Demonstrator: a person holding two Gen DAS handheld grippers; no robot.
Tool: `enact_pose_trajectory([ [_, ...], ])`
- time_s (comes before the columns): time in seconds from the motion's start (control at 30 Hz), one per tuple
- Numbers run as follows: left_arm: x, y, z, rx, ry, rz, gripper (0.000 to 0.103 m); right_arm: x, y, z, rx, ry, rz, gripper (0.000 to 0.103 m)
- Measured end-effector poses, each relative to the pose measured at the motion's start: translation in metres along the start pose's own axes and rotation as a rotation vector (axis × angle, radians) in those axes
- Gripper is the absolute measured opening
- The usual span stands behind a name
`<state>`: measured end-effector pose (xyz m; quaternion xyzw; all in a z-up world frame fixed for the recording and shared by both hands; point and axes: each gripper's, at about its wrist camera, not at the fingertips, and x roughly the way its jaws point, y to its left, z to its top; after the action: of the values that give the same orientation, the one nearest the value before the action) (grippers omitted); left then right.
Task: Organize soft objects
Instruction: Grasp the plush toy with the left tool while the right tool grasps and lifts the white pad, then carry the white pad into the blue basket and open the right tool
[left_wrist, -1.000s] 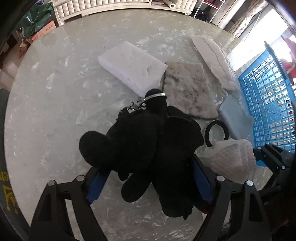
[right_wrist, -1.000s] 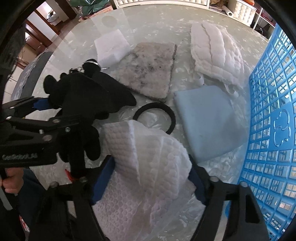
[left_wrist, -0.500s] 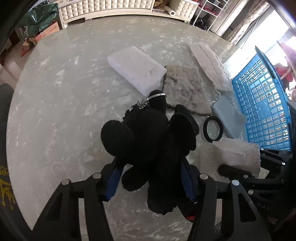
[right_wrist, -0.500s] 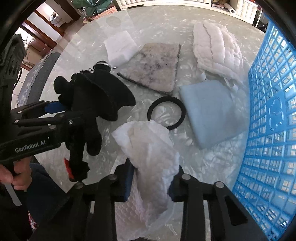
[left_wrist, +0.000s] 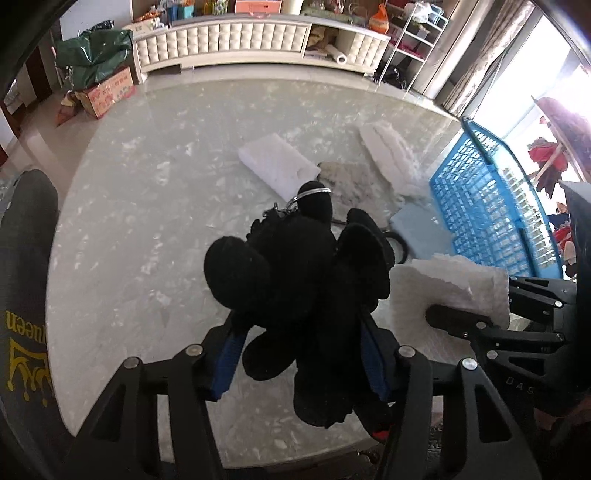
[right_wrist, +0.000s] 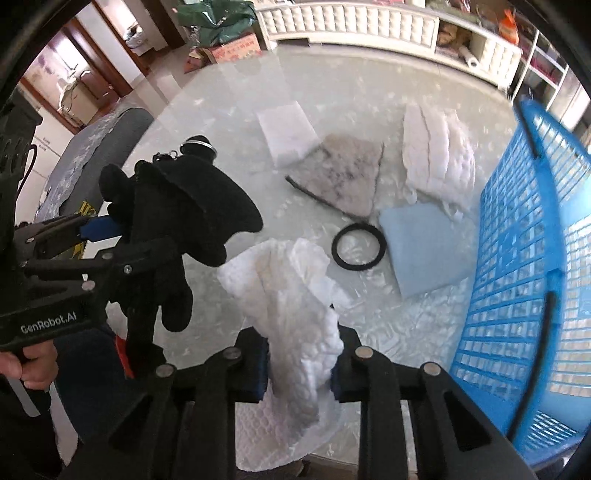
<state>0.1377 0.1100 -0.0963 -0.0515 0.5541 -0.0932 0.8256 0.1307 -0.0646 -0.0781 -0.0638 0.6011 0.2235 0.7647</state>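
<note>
Inspection from my remote station: my left tool (left_wrist: 299, 354) is clamped on a black plush toy (left_wrist: 295, 273), its blue pads pressed into the toy's lower body. The toy is held above the table (left_wrist: 147, 229), and a metal ring with a clasp sits at its top end. My right tool (right_wrist: 299, 363) is closed tight on a white quilted cloth (right_wrist: 291, 295), which bunches up between the pads and hangs below them, off the table surface. From the right wrist view, the left tool and its toy sit to the left of the cloth, just beside it.

On the table I record a white foam block (right_wrist: 288, 133), a grey mottled pad (right_wrist: 343, 173) touching it, a white padded sheet (right_wrist: 436, 155) further right, a pale blue foam square (right_wrist: 424, 251), and a black ring (right_wrist: 358, 247) just beside the blue square. A blue plastic basket (right_wrist: 528, 258) stands at the table's right edge, close to the blue square; whether they touch I cannot tell, as the view is warped there. A dark strip lies along the grey pad's near edge.
</note>
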Motion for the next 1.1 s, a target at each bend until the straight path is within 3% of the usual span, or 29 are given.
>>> enact_pose_trajectory([
  [0.63, -0.06, -0.05, -0.006, 0.043, -0.135, 0.013, 0.055, -0.082, -0.005, -0.022, -0.082, -0.17, -0.041, 0.023],
  [0.93, -0.067, -0.066, 0.005, 0.081, -0.178, 0.01, 0.055, -0.115, -0.031, -0.023, -0.107, -0.208, -0.051, 0.023],
  [1.1, -0.065, -0.069, 0.01, 0.08, -0.186, 0.006, 0.055, -0.138, -0.06, -0.022, -0.116, -0.236, -0.098, 0.023],
])
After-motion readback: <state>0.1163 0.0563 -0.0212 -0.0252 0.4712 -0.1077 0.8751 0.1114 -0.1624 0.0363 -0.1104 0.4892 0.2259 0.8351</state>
